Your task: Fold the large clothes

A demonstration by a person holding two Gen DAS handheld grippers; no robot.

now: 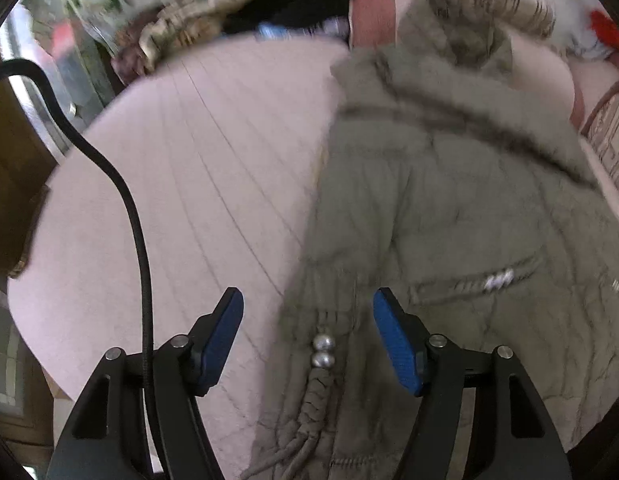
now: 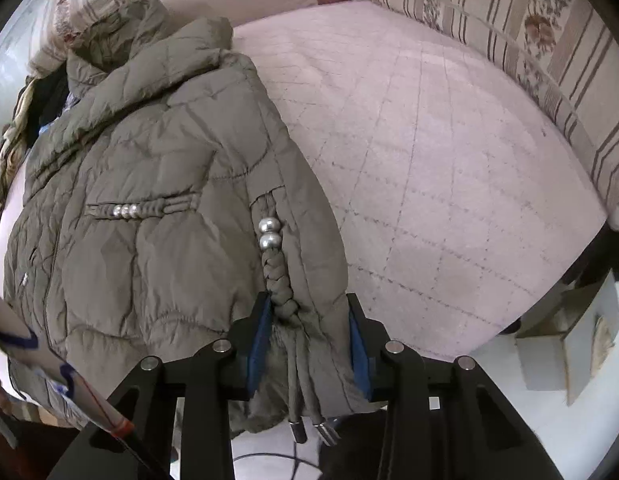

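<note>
The jacket [image 2: 149, 208] lies spread on the pink quilted bed [image 2: 449, 160], its hem between the parted fingers of the right gripper [image 2: 309, 344] — best to bite deep past the braided cord [image 2: 279, 276] — while the left gripper [image 1: 307, 340] hovers open.
</note>
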